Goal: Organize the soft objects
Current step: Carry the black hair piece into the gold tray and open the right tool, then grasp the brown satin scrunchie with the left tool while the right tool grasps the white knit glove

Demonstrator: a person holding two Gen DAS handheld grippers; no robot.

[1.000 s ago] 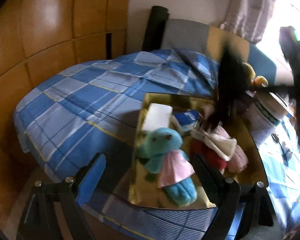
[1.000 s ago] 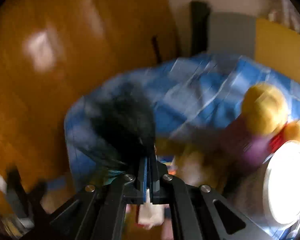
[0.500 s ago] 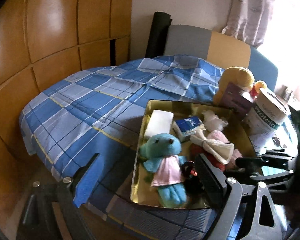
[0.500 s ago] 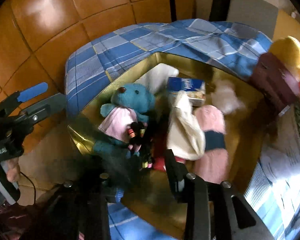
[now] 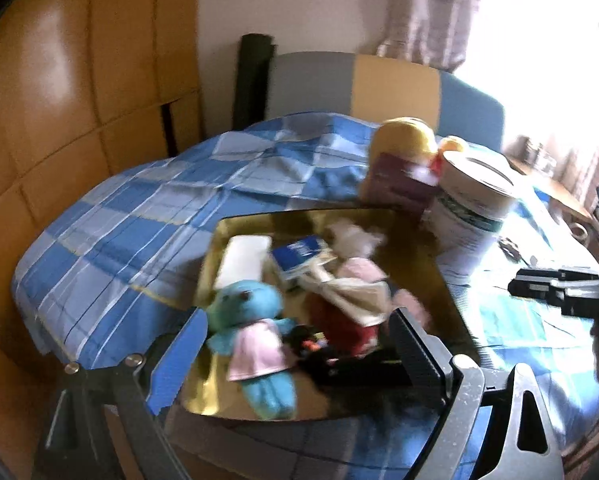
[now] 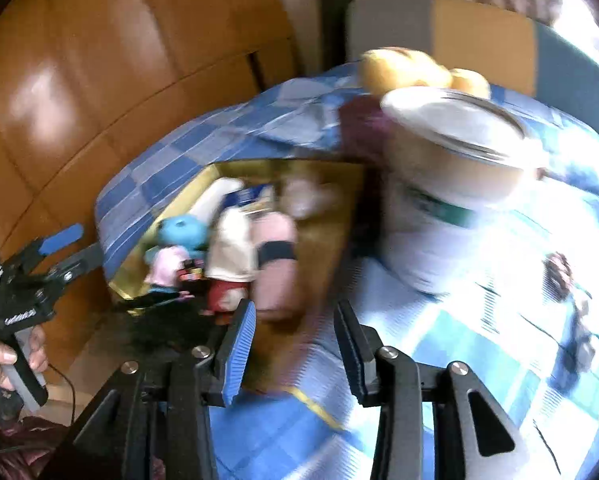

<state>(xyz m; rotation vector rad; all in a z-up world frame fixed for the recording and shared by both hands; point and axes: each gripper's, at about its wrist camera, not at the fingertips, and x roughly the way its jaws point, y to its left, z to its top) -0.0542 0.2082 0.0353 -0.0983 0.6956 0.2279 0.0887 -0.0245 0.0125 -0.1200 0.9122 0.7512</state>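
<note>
A gold tray [image 5: 439, 280] on the blue checked cloth holds a blue teddy in a pink dress [image 5: 251, 320], a red and cream plush [image 5: 351, 312], a pink plush [image 6: 275, 248], a white block [image 5: 243, 260] and a blue packet [image 5: 299, 252]. A black feathery toy with beads [image 5: 319, 356] lies at the tray's near edge. My left gripper [image 5: 297, 354] stands open, low over that edge, nothing between its fingers. My right gripper [image 6: 295, 344] hovers at the tray's right side; its jaws are opening and empty. The left gripper [image 6: 55, 248] shows in the right wrist view too, held by a hand [image 6: 3, 360].
A large white tub [image 5: 471, 208] stands just right of the tray, with a yellow plush [image 5: 403, 140] and a maroon box [image 5: 399, 180] behind it. Small dark items [image 6: 575, 308] lie on the cloth at right. Wooden panels and a padded headboard [image 5: 379, 84] ring the cloth-covered surface.
The right gripper let go of the black feathery toy at the tray's near edge, opened, and swung away to the right. The left gripper shifted a little.
</note>
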